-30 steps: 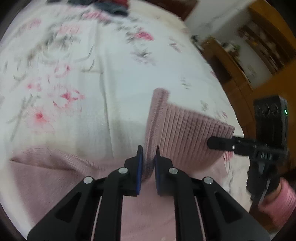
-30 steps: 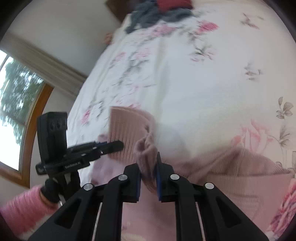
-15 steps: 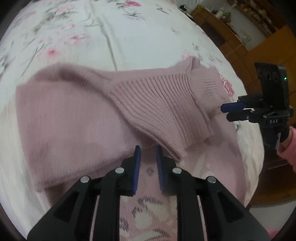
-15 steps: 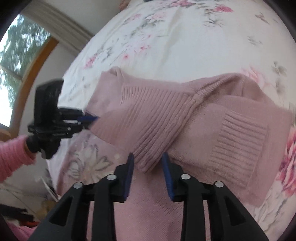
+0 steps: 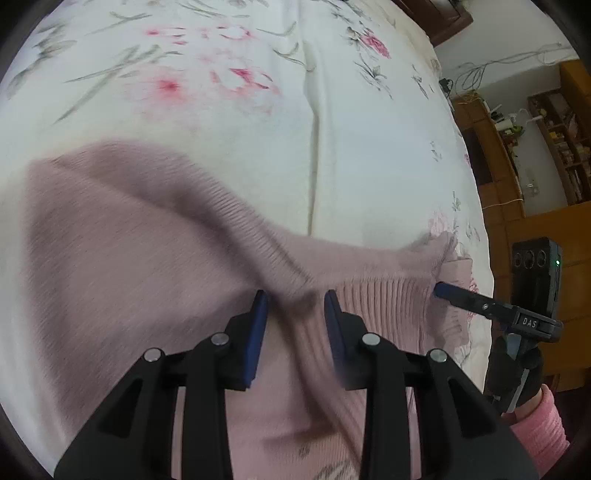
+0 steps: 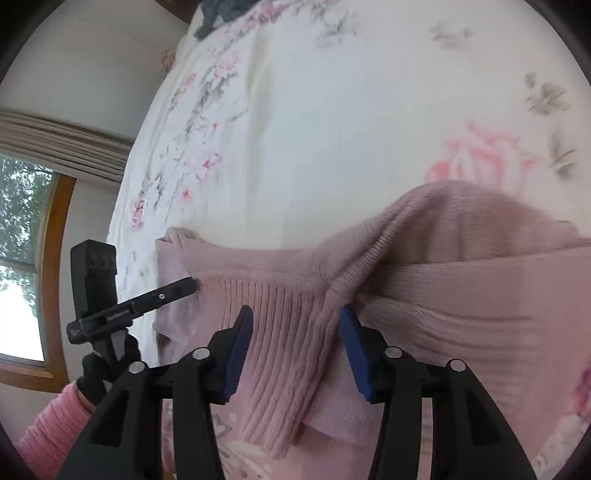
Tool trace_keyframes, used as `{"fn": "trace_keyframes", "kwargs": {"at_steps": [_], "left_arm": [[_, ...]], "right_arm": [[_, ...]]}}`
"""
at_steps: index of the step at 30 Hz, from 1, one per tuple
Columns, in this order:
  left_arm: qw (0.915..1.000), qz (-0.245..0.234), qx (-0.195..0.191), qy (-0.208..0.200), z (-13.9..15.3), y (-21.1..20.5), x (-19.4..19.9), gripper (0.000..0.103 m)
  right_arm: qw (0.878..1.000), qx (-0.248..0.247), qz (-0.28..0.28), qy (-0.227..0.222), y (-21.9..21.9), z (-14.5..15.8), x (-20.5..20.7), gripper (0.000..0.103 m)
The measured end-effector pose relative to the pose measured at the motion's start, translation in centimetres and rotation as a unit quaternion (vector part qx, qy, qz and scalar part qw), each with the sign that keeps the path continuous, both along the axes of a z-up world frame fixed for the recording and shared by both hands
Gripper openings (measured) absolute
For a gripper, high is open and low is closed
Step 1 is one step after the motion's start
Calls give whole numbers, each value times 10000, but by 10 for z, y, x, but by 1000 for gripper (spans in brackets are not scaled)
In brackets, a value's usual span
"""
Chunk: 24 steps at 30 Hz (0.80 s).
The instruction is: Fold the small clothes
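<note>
A pink ribbed knit sweater (image 5: 129, 258) lies on the floral bed, with a ribbed sleeve folded across its body (image 6: 280, 354). My left gripper (image 5: 293, 306) is open just above the fabric, its blue pads on either side of a fold, gripping nothing. My right gripper (image 6: 295, 317) is also open, straddling the ribbed sleeve edge. Each gripper shows in the other's view: the right one (image 5: 439, 290) touches the sweater's right ribbed end, and the left one (image 6: 190, 284) touches its left end. Pink-sleeved hands (image 5: 535, 435) hold both tools.
The white floral bedsheet (image 5: 258, 147) stretches away beyond the sweater. A pile of dark clothes (image 6: 221, 14) lies at the far end. Wooden shelves (image 5: 517, 166) stand past the bed's right edge, and a window (image 6: 22, 258) is on the left.
A second ago both grippers were shut on a lifted part of the sweater. They brought it down onto the sweater, let go and now stand wider open, close over the fabric.
</note>
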<state>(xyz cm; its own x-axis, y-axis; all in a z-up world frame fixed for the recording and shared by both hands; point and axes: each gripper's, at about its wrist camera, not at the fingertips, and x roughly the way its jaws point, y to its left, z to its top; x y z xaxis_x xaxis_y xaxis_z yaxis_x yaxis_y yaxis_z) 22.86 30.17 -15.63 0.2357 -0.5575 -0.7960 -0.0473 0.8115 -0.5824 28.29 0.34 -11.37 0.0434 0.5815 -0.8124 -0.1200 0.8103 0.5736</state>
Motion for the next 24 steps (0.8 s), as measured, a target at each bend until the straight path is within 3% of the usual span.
{"fn": "trace_keyframes", "kwargs": {"at_steps": [1, 3, 4, 5, 7, 11, 15, 17, 20, 21, 23, 24], "left_arm": [[10000, -36, 31, -36, 1, -6, 4, 30], [9998, -40, 140, -133, 5, -13, 9, 27], [9997, -15, 173, -182, 8, -13, 12, 26], [9996, 24, 169, -229, 11, -12, 16, 24], [9992, 89, 178, -342, 18, -9, 23, 19], [9972, 80, 501, -558, 21, -8, 44, 14], [9985, 27, 416, -349, 13, -7, 43, 16], [9991, 42, 301, -285, 12, -1, 33, 18], [9996, 19, 178, -234, 12, 5, 19, 19], [9996, 2, 160, -239, 12, 5, 16, 24], [9996, -31, 106, -260, 14, 4, 14, 33], [9997, -42, 99, -237, 13, 2, 14, 36]], "right_arm": [[10000, -82, -17, 28, 3, -4, 2, 48], [9999, -119, -12, -32, 6, -6, 5, 32], [10000, -25, 9, -45, 8, -6, 7, 13], [10000, 48, -8, -33, 8, -5, 8, 6], [9997, 113, -110, -167, 8, 1, 14, 3], [9978, -258, -301, -533, 8, 9, 27, 3], [9985, -206, -362, -366, 1, 4, 28, 5], [9985, -274, -287, -370, 2, 7, 20, 14], [9987, -151, -356, -326, -5, 13, 1, 17], [9988, -51, -407, -266, -7, 14, -3, 20], [9988, 90, -469, -98, -8, 12, -9, 34], [9987, 60, -497, -15, -9, 8, -9, 35]]}}
